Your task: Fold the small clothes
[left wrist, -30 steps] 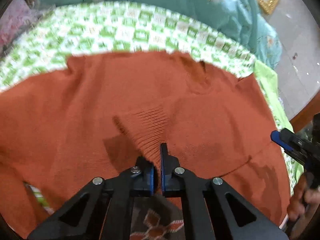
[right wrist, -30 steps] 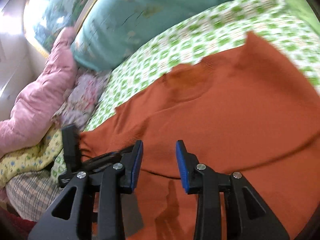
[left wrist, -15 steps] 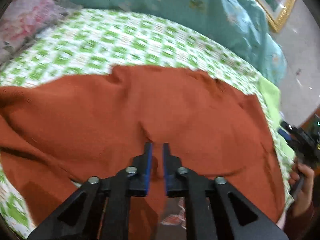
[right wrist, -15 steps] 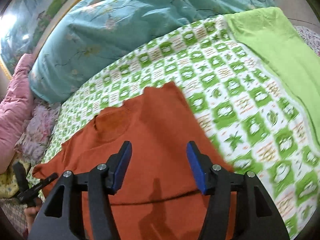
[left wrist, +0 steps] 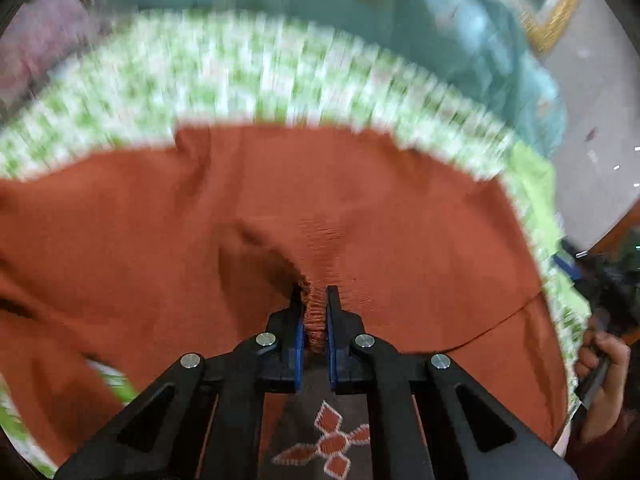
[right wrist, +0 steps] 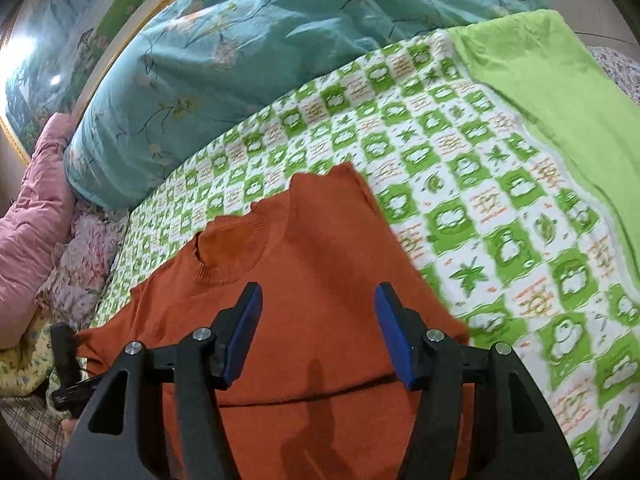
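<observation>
An orange knit sweater [left wrist: 360, 200] lies spread on the bed. My left gripper [left wrist: 313, 294] is shut on a bunched pinch of its ribbed edge, and the cloth puckers up toward the pads. In the right wrist view the sweater [right wrist: 320, 248] lies front up, its round collar [right wrist: 232, 252] toward the pillows. My right gripper [right wrist: 318, 300] hovers open over the sweater's body with nothing between its pads. The hand [left wrist: 600, 368] holding it shows at the right edge of the left wrist view.
The sweater rests on a green-and-white checked sheet [right wrist: 460, 168]. A teal floral quilt [right wrist: 224, 48] and a pink quilt [right wrist: 32, 208] are piled at the head. A lime green cloth [right wrist: 560, 92] lies along the right side. A gilt-framed picture [right wrist: 48, 40] hangs behind.
My left gripper opened slightly, then shut on a pinch of the sweater's ribbed edge. My right gripper opened wider and swung right along the sweater, then held still.
</observation>
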The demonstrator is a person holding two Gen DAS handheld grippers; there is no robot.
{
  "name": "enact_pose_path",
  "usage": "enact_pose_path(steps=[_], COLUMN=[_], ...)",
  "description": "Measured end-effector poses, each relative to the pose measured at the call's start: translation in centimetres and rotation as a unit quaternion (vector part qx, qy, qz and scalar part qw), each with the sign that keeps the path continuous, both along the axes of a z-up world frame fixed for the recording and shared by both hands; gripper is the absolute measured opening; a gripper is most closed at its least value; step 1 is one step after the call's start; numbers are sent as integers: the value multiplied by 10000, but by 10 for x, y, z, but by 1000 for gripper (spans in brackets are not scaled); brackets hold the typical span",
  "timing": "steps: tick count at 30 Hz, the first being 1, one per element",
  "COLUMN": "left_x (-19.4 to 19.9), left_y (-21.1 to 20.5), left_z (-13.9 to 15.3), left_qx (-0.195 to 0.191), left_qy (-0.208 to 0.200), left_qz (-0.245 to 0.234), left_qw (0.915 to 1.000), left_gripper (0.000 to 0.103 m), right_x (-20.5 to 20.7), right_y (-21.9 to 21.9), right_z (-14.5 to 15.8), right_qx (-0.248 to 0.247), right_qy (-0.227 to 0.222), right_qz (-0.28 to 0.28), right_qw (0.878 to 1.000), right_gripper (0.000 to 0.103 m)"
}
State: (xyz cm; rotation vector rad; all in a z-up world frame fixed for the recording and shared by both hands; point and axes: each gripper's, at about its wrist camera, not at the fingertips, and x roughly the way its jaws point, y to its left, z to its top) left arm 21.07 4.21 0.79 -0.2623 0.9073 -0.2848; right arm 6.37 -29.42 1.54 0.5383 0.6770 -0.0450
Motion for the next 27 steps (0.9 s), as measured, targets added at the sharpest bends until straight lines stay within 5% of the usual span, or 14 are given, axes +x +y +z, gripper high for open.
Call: enact_pose_path(steps=[3, 9, 14, 16, 17, 21, 25, 27], left_x=[-1, 4, 1, 3, 5, 14, 29, 27], left_y=[12, 22, 10, 5, 4, -14, -23, -12], left_z=[-7, -17, -16, -16, -15, -10, -33, -36], left_qx=[491, 277, 586, 577, 565, 505, 844, 561], left_qy=[28, 224, 176, 199, 191, 62, 319, 387], left_qz=[121, 355, 154, 139, 122, -62, 20, 61], left_qw=[9987, 9987, 9980, 9980, 9981, 9987, 9959, 9977], left_gripper=[6, 7, 7, 7, 7, 7, 7, 8], right_x=[1, 47, 90, 96, 95, 79, 89, 87], right_y=[-11, -17, -18, -20, -21, -38, -35, -35], right_z=[3, -10, -44, -55, -53, -27, -48, -54], right_qx=[-257, -488, -712, -377, -402, -694, -1022, -944], right_qy=[49, 439, 1145, 1139, 1137, 726, 1135, 1147], right_qz=[-158, 113, 374, 675, 645, 167, 213, 197], right_qw=[9995, 9978, 9902, 9905, 9906, 9948, 9880, 9887], right_gripper=[62, 62, 62, 21, 11, 10, 10, 13])
